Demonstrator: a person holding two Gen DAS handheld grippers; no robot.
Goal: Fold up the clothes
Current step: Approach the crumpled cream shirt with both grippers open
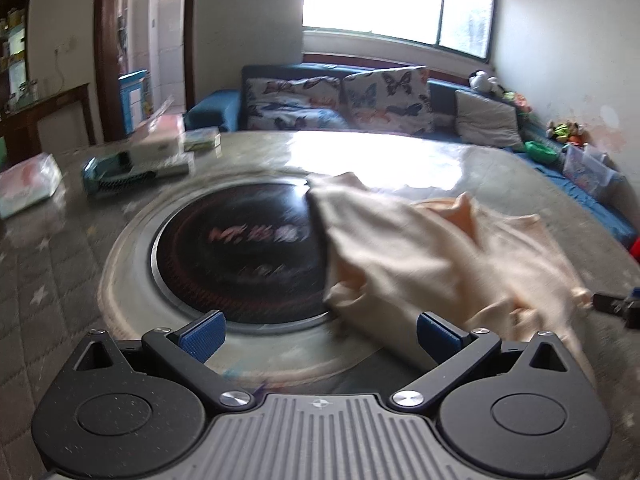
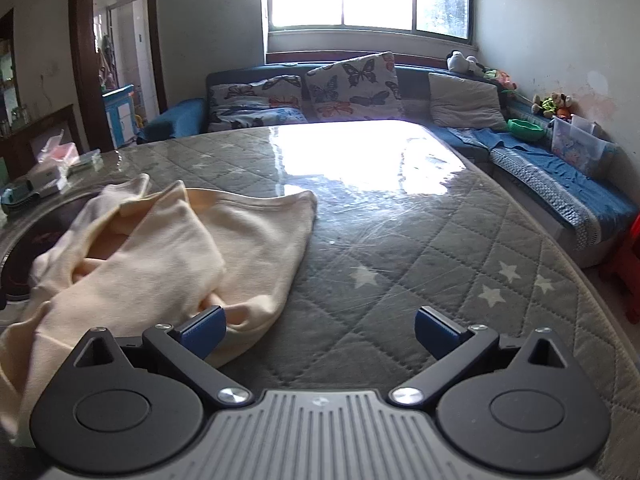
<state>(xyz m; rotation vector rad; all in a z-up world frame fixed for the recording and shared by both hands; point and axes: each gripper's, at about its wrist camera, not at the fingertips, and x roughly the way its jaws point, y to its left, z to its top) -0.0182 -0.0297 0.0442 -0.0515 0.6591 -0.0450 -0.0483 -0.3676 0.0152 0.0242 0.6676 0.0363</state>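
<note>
Lying rumpled on the worktop (image 2: pixel 400 248), ahead-right of the released left claw (image 1: pixel 318 334) and ahead-left of the released right claw (image 2: pixel 320 330), the cream garment (image 2: pixel 160 248) is best gripped at opposite edges and spread flat.

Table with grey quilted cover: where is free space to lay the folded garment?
Free: the quilted stretch right of the crumpled cream garment, up to the blue sofa. Crowded: the far left corner, with boxes and packets.
</note>
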